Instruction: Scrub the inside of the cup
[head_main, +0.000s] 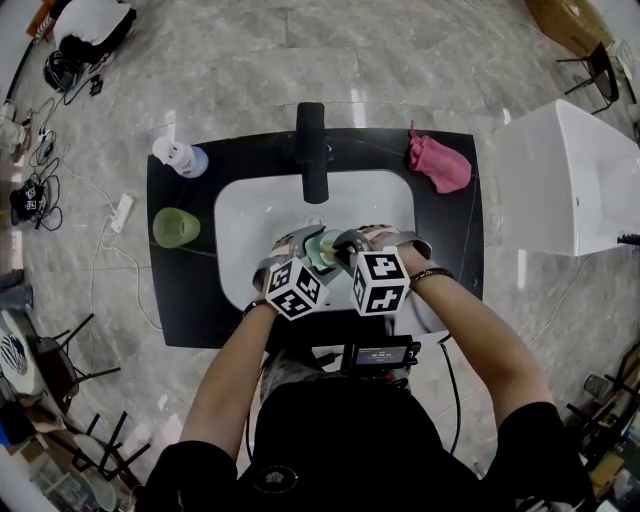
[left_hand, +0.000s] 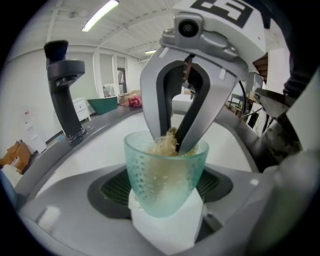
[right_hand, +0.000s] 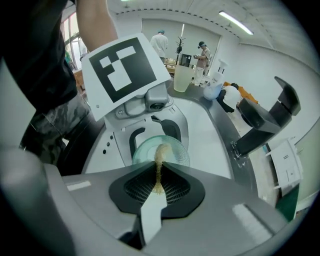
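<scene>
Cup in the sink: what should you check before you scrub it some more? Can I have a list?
1. The left tool grips the cup from both sides: ok.
2. The right tool is pinched shut on the tan scrubber: ok.
3. The scrubber is down inside the cup, past the rim: ok.
4. The cup is held over the white sink, not the dark counter: ok.
5. The cup is apart from the black faucet: ok.
6. The scrubber reaches the cup's bottom: cannot tell.
</scene>
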